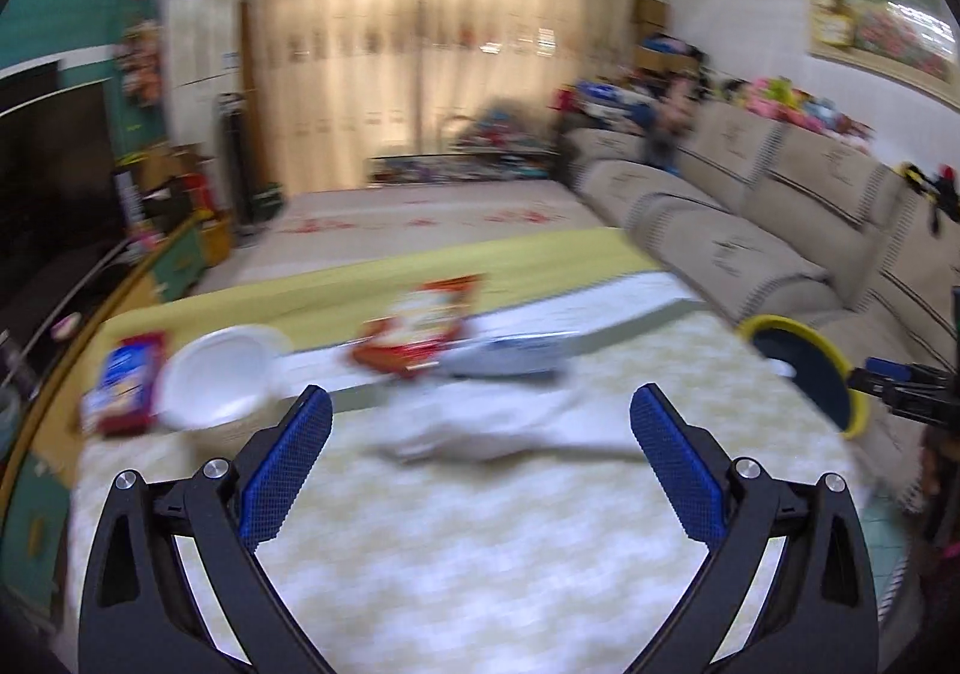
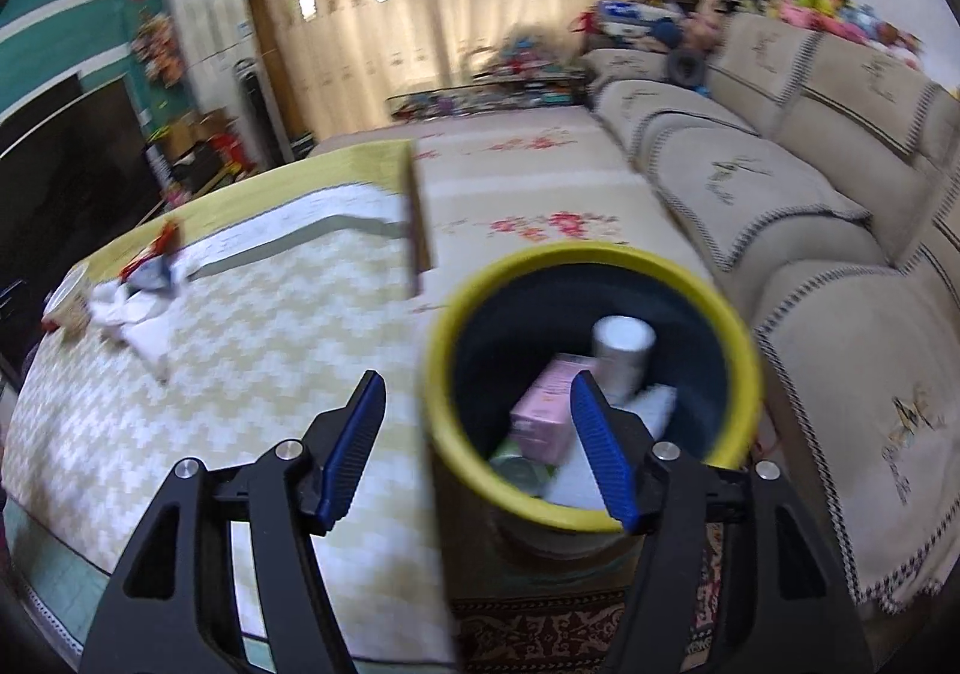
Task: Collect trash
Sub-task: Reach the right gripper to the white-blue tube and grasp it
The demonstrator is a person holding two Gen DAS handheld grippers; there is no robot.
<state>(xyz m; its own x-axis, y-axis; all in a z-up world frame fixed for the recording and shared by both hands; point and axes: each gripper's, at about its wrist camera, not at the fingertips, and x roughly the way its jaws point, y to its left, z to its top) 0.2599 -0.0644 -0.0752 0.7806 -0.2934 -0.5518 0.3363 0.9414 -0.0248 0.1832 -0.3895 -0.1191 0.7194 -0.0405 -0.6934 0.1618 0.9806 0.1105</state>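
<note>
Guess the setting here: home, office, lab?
Almost certainly a home living room: a long beige sofa along the wall, full curtains at the far end, a dark TV on the left, and a cloth-covered table strewn with snack wrappers.

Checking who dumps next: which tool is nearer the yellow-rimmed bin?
Right. The right tool hangs at the yellow-rimmed bin, one finger over its mouth; the left tool hangs over the table, the bin off to its right.

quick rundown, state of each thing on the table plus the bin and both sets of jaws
left gripper: jaws wide, nothing between them
right gripper: jaws apart, empty, above the bin's rim
bin: upright, partly filled
pink box: in bin, tilted
white cup: in bin
white bowl: on table, empty
red wrapper: on table
white tissue: crumpled, on table
</note>
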